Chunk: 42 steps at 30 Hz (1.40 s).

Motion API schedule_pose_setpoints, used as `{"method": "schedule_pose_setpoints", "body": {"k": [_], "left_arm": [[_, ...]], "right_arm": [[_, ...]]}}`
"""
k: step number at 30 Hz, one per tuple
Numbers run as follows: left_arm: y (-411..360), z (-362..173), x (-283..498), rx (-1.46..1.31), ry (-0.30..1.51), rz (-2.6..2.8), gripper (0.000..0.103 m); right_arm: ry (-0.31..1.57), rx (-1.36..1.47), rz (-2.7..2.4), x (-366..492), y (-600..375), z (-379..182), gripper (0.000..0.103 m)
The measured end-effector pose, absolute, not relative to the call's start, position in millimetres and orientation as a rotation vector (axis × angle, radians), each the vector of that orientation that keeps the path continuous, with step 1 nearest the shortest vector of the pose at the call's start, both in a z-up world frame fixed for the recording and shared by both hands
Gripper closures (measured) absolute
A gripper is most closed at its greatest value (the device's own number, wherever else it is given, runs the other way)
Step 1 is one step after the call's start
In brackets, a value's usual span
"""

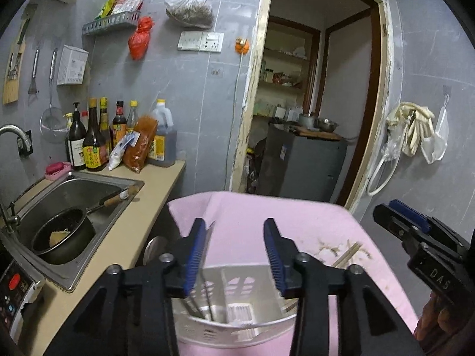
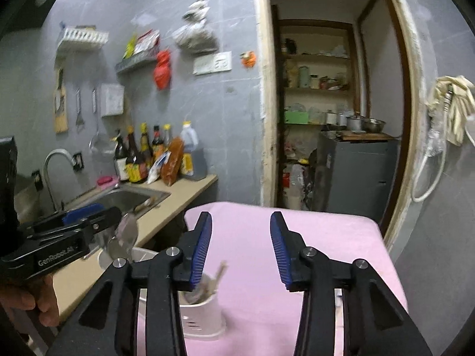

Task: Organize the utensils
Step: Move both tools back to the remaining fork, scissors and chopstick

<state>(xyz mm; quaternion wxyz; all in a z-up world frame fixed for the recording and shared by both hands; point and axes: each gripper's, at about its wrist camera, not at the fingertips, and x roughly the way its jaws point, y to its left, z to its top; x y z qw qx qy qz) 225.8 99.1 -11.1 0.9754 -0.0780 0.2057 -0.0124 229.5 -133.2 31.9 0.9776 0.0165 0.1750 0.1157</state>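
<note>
A white slotted utensil holder (image 1: 231, 323) stands on the pink-covered table (image 1: 297, 213), right below my left gripper (image 1: 237, 231). It holds metal utensils (image 1: 204, 293) and chopsticks. My left gripper is open and hovers over the holder; a metal handle leans along its left finger. Loose wooden chopsticks (image 1: 347, 253) lie on the cloth to the right. My right gripper (image 2: 241, 222) is open and empty above the table. In the right wrist view the holder (image 2: 202, 314) shows below it, and my left gripper (image 2: 89, 222) is at the left beside spoon bowls (image 2: 126, 234).
A counter (image 1: 139, 222) with a steel sink (image 1: 74, 195), a dark pot (image 1: 59, 237) and several sauce bottles (image 1: 95, 139) runs along the left. A doorway (image 1: 314, 103) to a pantry opens ahead. Gloves and a cable hang on the right wall (image 1: 415, 130).
</note>
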Motion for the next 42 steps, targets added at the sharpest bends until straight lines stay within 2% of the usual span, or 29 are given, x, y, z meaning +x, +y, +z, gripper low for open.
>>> {"method": "schedule_pose_setpoints", "body": {"k": [3,4,8,9,11,14,15,34,42], "left_arm": [[86.8,-1.6,224.9,-0.161,0.383,-0.034,0.051],[82.6,0.9,224.7,-0.162,0.375,-0.036,0.045],[61.4,10.3,223.2,-0.164,0.323,-0.033,0.019],[55.7,12.0,222.9,-0.165,0.312,-0.031,0.017],[45.2,14.0,223.2,-0.163,0.294,-0.025,0.008],[23.2,14.7,223.9,-0.144,0.26,-0.016,0.002],[18.3,14.6,223.8,-0.139,0.254,-0.015,0.002],[-96.3,-19.2,238.9,-0.014,0.254,-0.04,0.0],[-123.7,-50.3,253.1,0.008,0.365,-0.066,0.0]], "right_arm": [[0.333,0.061,0.19,226.8,-161.7,38.8,0.048],[0.327,0.064,0.178,225.2,-169.1,40.1,0.046],[0.293,0.08,0.11,219.9,-208.0,45.2,0.022],[0.282,0.082,0.091,218.5,-217.2,46.2,0.015],[0.263,0.084,0.066,215.9,-232.7,48.9,0.009],[0.247,0.083,0.036,212.1,-255.0,49.1,0.004],[0.243,0.081,0.031,212.0,-259.3,50.1,0.001],[0.34,0.07,0.03,235.9,-341.2,-0.2,0.001],[0.478,0.095,0.068,259.8,-363.2,-39.4,0.001]]}}
